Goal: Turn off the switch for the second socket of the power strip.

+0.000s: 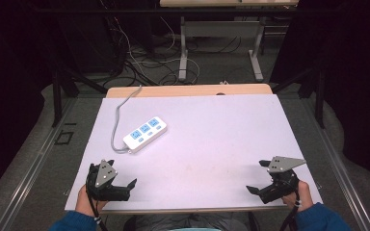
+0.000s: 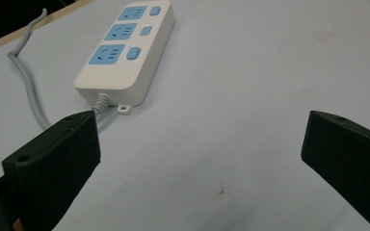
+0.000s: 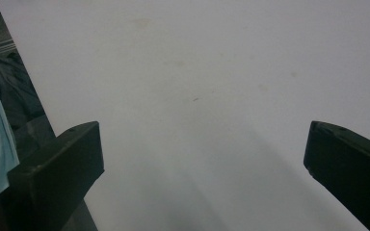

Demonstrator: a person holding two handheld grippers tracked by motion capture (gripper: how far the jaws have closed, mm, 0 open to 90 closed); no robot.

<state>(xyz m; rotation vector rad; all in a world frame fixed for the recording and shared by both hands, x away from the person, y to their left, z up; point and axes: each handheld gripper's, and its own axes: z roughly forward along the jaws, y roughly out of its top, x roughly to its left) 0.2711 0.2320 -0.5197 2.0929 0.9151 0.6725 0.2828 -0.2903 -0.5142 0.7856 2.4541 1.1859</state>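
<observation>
The table [image 1: 231, 144] was found bare apart from a power strip [image 1: 145, 134] lying left of centre, its cord [image 1: 116, 126] trailing to the far edge. The left gripper [image 1: 125, 185] and right gripper [image 1: 259, 178] were held wide open and empty near the front edge. A square approach across the strip's width was judged best. Only the cord was noted in the way.
</observation>
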